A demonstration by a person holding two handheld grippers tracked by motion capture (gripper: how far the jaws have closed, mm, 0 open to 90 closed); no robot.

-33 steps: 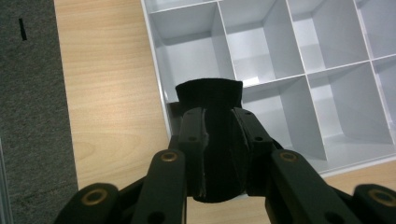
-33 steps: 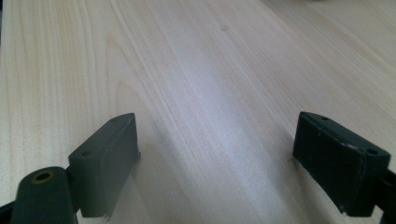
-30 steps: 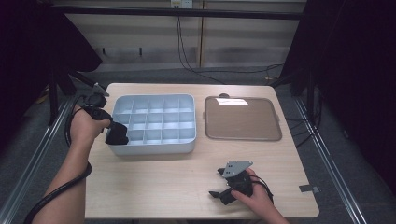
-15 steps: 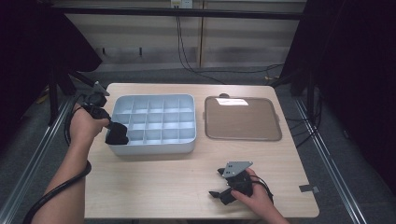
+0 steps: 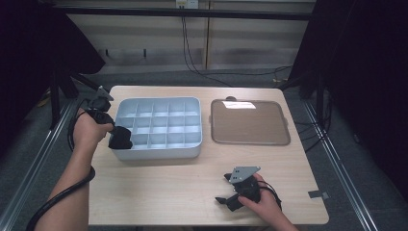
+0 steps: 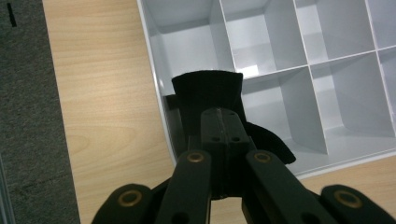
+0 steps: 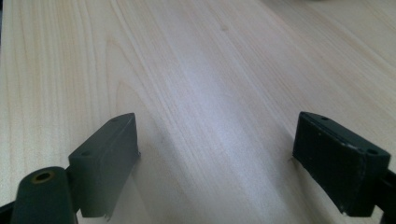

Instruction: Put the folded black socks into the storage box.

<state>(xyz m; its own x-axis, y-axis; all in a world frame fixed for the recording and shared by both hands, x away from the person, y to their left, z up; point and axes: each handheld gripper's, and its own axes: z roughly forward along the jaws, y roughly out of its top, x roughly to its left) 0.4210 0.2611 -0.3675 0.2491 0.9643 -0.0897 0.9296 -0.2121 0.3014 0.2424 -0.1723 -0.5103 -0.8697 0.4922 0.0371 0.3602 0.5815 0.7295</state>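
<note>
A pale grey tray [image 5: 159, 151] split into several compartments stands on the wooden table, left of centre. My left gripper [image 5: 117, 134] is at its front left corner, shut on a black piece of cloth [image 5: 123, 140]. In the left gripper view the jaws [image 6: 219, 122] are pressed together on the black cloth [image 6: 208, 88], which hangs over the tray's left wall [image 6: 156, 88] and the corner compartment. Near the table's front right edge my right gripper [image 5: 222, 188] rests low, open. The right gripper view shows its gap [image 7: 215, 140] holding nothing, with bare wood beneath.
A flat brown lid or tray [image 5: 250, 122] lies to the right of the divided tray. Cables run across the floor behind the table. Metal rails flank both sides of the table. A small dark tag [image 5: 317, 194] sits at the front right corner.
</note>
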